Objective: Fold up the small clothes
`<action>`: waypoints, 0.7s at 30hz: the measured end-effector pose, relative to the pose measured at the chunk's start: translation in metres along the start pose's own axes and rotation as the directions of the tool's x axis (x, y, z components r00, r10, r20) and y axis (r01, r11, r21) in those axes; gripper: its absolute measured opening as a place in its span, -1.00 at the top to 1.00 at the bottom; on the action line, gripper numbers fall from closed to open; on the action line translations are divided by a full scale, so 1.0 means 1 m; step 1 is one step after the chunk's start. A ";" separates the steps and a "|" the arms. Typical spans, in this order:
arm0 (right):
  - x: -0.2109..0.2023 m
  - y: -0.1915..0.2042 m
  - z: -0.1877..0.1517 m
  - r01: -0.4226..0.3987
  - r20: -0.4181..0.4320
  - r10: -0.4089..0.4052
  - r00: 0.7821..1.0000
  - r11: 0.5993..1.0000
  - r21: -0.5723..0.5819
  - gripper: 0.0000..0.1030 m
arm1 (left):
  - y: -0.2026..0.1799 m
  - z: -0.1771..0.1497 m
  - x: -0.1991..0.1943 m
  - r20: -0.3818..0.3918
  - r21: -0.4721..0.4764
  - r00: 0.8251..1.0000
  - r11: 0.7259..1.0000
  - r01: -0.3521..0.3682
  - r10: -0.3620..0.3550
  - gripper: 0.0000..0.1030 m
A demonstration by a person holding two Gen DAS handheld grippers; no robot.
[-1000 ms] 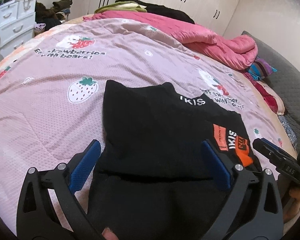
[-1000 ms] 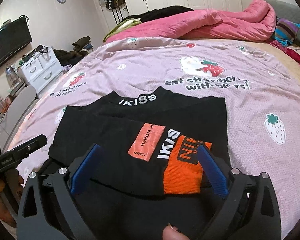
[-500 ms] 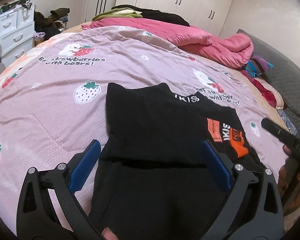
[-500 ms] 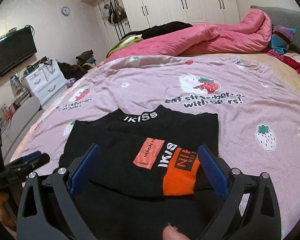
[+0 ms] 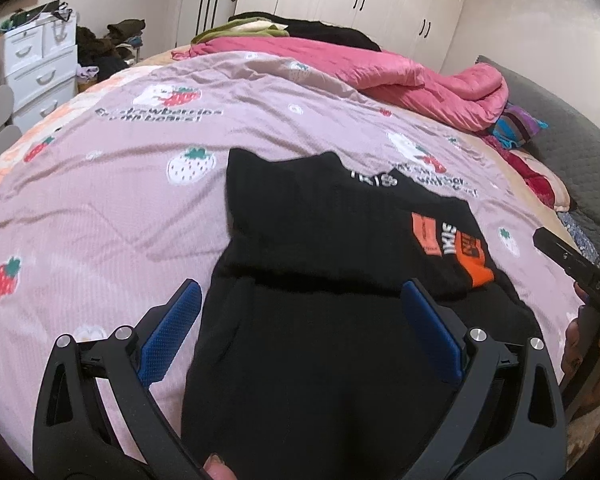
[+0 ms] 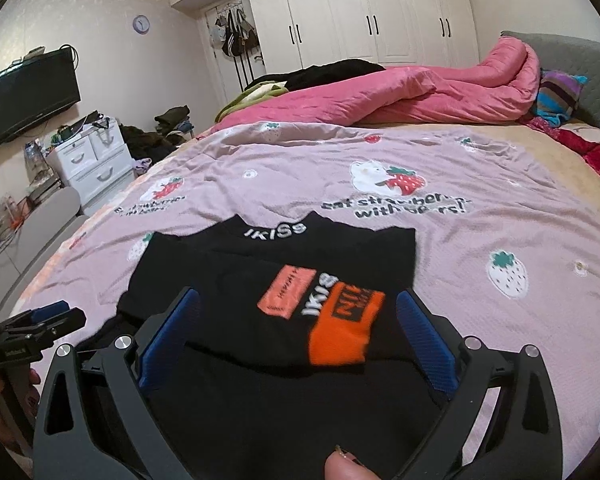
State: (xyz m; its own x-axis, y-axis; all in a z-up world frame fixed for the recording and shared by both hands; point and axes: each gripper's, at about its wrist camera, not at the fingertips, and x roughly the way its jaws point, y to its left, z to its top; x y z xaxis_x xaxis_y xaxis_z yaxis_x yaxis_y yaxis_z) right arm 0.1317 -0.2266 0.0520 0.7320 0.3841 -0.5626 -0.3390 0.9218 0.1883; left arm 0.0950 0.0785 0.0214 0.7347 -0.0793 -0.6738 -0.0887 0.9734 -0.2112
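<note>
Both grippers are lifting away from the black sweater [image 6: 260, 264], left gripper [image 5: 300, 328] and right gripper [image 6: 296, 332] spread wide, holding nothing. The orange-cuffed sleeve [image 6: 340, 332] is lying folded across; the next fold looks due.

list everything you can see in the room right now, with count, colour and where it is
garment: 1, black with orange patches, on the bedspread
bedspread: 1, mauve with strawberries, covering the bed
quilt: 1, pink, bunched at the far edge
wardrobe: 1, white, back wall
television: 1, black, wall-mounted
drawer unit: 1, white, under the television
clock: 1, round, wall
left gripper: blue fingers, open, over garment
right gripper: blue fingers, open, over garment
</note>
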 end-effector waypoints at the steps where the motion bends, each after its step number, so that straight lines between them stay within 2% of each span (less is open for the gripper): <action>1: -0.002 -0.001 -0.003 0.001 0.000 -0.001 1.000 1.000 0.001 -0.91 | 0.000 -0.004 0.000 -0.006 -0.001 1.000 1.000 -0.004 0.004 -0.82; 5: -0.009 -0.004 -0.016 0.004 -0.010 -0.004 1.000 1.000 -0.007 -0.91 | 0.002 -0.015 0.000 -0.026 0.003 0.999 1.000 -0.021 0.021 -0.82; 11: -0.018 -0.007 -0.033 0.050 -0.003 -0.051 0.999 0.998 -0.041 -0.91 | 0.008 -0.028 -0.005 -0.038 -0.009 0.999 0.999 -0.039 0.039 -0.82; 21: -0.031 -0.022 -0.056 0.059 -0.018 -0.059 0.998 0.998 0.011 -0.91 | 0.023 -0.050 -0.011 -0.075 -0.024 0.994 0.997 -0.078 0.076 -0.82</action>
State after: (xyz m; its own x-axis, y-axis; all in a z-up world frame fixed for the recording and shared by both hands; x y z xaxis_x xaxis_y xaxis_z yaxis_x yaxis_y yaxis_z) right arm 0.0834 -0.2618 0.0204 0.7398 0.3282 -0.5874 -0.2887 0.9433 0.1635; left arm 0.0508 0.0907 -0.0115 0.6733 -0.0211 -0.7391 -0.1617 0.9712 -0.1750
